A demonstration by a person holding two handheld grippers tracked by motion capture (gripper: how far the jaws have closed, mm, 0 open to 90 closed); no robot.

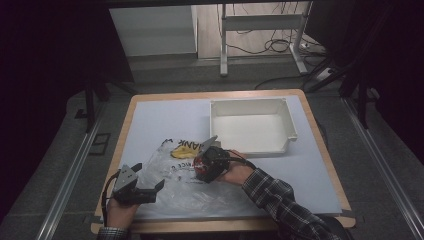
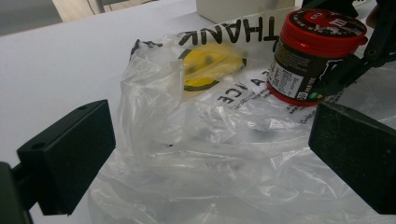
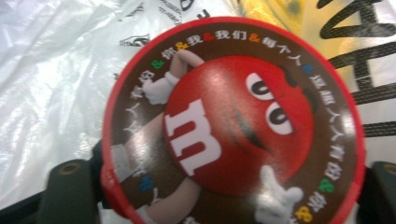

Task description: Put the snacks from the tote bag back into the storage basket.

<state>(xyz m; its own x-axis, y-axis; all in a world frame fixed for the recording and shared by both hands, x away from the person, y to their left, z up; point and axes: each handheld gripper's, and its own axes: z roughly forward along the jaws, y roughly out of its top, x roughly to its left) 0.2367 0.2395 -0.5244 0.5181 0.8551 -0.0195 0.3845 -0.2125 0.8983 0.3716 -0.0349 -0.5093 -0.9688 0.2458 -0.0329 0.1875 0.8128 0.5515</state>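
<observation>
Our right tongs (image 1: 206, 165) pinching candy jar (image 2: 310, 56) sides: rigid, light, slick plastic. Left tongs (image 1: 150, 187) spread over limp plastic bag (image 2: 201, 154); we'd grip crumpled edge

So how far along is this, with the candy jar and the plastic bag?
Done: the right claw has closed on the red-lidded candy jar, which sits on top of the clear plastic bag.
In hand: that grip; the left claw is open at the bag's near edge, holding nothing.
Left: probably opening the bag and getting the jar inside. The white bin looks empty.
</observation>
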